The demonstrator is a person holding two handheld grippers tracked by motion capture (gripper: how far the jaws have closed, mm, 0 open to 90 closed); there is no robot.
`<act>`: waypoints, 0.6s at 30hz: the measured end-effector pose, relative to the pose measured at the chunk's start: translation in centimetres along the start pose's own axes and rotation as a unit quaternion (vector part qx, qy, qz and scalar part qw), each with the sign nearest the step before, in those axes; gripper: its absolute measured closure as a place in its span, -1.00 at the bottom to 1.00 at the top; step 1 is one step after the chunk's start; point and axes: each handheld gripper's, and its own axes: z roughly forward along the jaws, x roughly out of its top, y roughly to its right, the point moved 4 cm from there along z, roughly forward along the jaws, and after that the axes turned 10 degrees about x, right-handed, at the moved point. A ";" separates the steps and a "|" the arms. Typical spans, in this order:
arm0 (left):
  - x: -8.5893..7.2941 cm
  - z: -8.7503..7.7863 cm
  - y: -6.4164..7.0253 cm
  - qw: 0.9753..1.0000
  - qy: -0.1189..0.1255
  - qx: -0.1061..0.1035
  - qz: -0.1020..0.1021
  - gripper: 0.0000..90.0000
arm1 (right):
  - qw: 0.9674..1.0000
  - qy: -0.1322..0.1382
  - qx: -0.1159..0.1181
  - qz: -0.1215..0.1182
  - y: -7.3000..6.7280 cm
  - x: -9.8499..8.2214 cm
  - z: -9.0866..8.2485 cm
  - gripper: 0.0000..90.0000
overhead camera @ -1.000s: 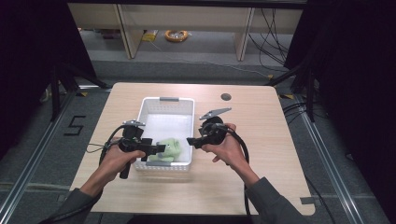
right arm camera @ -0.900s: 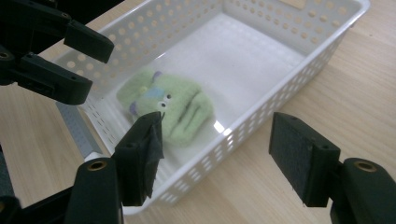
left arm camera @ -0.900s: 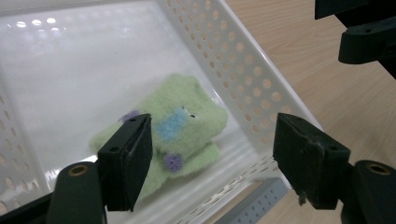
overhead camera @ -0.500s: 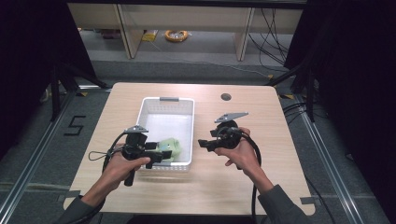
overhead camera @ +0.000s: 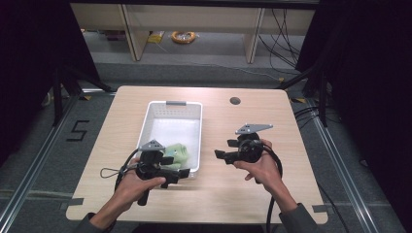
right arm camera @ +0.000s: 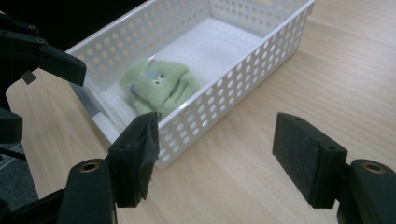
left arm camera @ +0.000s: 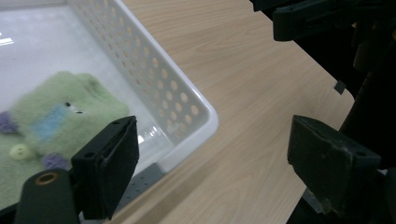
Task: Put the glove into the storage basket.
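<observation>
The green toy [overhead camera: 176, 154] lay in the near end of the white basket [overhead camera: 167, 110], at the lower middle of the high view. It was soft and fluffy, made of fuzzy cloth, with a light blue patch, two small black eyes, purple spots and a pale yellow button on it. In the right gripper view [right arm camera: 161, 86] its long side ran about along the length of the basket, and the end with the eyes pointed toward the far end.

The basket was of hard white plastic, a long rectangle with rounded corners. Its walls [right arm camera: 243, 70] were full of round holes in rows, and its floor was smooth and a little shiny. It stood on a wooden table [overhead camera: 121, 102] with a pale grain and a small dark round hole [overhead camera: 235, 101] at the upper right.

The left gripper [overhead camera: 183, 173] was at the near right corner of the basket, its jaws wide apart after just opening, with nothing between them. The right gripper [overhead camera: 218, 154] was right of the basket over the bare table, its jaws also apart and just opening, holding nothing. The pads [right arm camera: 308, 158] were black, flat and rough.

On the floor at the left a white mark read "5" [overhead camera: 77, 131].
</observation>
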 end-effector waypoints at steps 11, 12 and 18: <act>-1.1 0.2 2.8 0.999 0.008 -0.020 0.028 -0.64 | 1.000 0.016 -0.006 0.021 0.1 -2.2 -1.8 -0.30; -1.1 0.2 2.8 0.999 0.008 -0.020 0.028 -0.64 | 1.000 0.016 -0.006 0.021 0.1 -2.2 -1.8 -0.30; -2.1 0.8 3.7 0.999 0.006 -0.023 0.043 -0.64 | 1.000 0.024 -0.003 0.019 0.2 -3.4 -2.2 -0.31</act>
